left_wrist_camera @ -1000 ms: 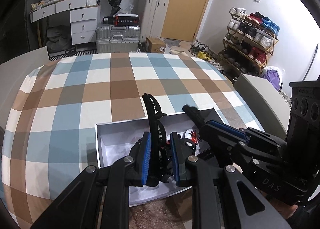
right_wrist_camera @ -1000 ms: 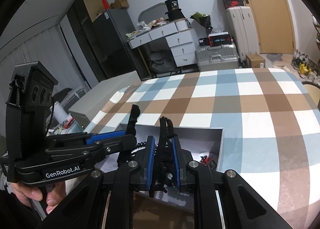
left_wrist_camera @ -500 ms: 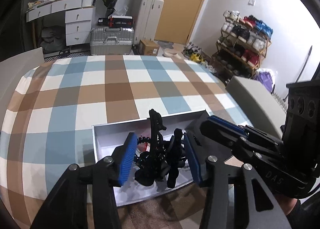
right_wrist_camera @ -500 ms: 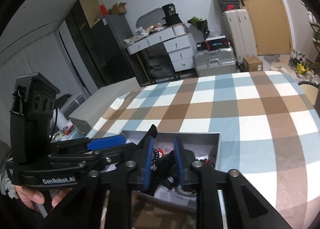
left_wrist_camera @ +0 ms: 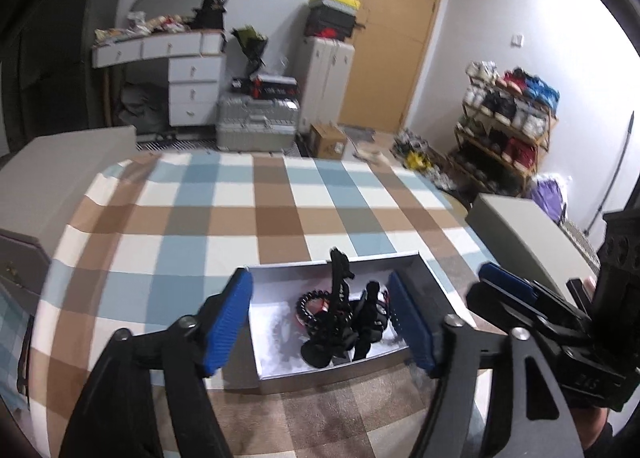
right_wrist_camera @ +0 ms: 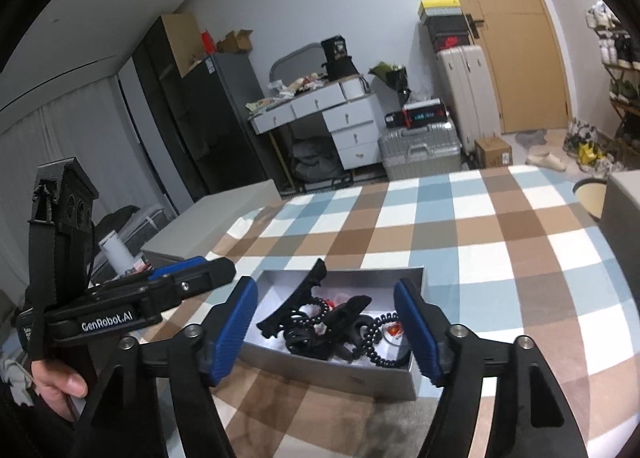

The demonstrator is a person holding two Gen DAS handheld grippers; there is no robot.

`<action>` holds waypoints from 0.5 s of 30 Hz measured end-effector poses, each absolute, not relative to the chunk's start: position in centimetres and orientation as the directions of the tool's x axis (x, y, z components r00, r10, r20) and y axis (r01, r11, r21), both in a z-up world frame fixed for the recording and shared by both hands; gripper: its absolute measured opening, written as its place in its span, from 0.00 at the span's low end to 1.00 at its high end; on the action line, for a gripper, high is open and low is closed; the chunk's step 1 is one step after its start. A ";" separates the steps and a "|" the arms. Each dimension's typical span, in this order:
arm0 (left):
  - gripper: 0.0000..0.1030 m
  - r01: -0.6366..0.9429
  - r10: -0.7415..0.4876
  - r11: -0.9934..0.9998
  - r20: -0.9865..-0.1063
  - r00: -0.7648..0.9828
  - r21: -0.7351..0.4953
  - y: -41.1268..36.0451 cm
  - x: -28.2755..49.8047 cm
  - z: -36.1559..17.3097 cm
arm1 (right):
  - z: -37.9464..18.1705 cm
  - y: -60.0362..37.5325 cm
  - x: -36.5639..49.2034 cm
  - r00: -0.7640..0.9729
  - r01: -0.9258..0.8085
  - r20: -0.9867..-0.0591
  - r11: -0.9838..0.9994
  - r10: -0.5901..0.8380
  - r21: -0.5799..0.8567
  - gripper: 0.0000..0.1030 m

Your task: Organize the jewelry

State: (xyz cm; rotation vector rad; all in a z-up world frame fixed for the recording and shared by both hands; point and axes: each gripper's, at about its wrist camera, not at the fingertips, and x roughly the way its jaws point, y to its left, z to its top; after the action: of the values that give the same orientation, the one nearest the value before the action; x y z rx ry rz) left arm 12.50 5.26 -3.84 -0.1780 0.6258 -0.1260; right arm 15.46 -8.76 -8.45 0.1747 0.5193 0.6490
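One grey box (left_wrist_camera: 434, 278) sits on one checked tablecloth (left_wrist_camera: 192, 225). Two grippers show; the tangled black pieces inside defy counting

Both grippers same build: black plastic linkage arms w/ silver round screw heads at the pivots, ribbed blue pads on the inner finger faces. Left gripper (left_wrist_camera: 320, 322) seen from right cam as a black body w/ white "GenRobot.AI" lettering on its side, a tall black camera housing w/ round lens holes, a thin black cable running down it, and a strap hanging alongside. Right gripper (right_wrist_camera: 326, 332) seen from left cam: black body w/ faint raised lettering, not legible. Dark sleeve edge at bottom left of right cam.
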 end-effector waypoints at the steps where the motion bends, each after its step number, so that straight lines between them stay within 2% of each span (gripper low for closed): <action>1: 0.74 0.069 -0.176 0.975 -0.553 0.815 -0.209 5.4 12.2 -3.7 | -8.2 -8.8 15.1 0.683 -0.531 -0.396 0.789 0.614 0.308 0.82; 2: 0.80 0.074 -0.180 0.974 -0.531 0.828 -0.214 5.5 11.8 -3.4 | -7.9 -8.9 14.5 0.697 -0.529 -0.380 0.794 0.608 0.299 0.85; 3: 0.82 0.075 -0.176 0.974 -0.510 0.842 -0.213 5.5 11.4 -3.2 | -7.7 -9.0 14.2 0.708 -0.528 -0.367 0.798 0.603 0.292 0.91; 6: 0.84 0.061 -0.140 0.980 -0.439 0.887 -0.188 5.7 10.0 -2.7 | -7.3 -9.4 13.1 0.731 -0.540 -0.311 0.793 0.608 0.281 0.95; 8: 0.97 0.034 -0.104 0.984 -0.407 0.907 -0.175 5.8 9.4 -2.7 | -7.3 -9.5 12.4 0.743 -0.541 -0.288 0.796 0.604 0.272 0.98; 15: 0.99 -0.043 -0.009 0.988 -0.334 0.942 -0.147 6.5 7.9 -2.5 | -7.4 -9.4 10.2 0.800 -0.517 -0.236 0.834 0.551 0.195 1.00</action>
State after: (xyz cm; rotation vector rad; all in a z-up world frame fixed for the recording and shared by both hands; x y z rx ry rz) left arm 7.90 6.49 -2.53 -0.1540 0.3410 0.0176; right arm 10.15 -9.41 -7.36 0.1230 0.2905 0.5741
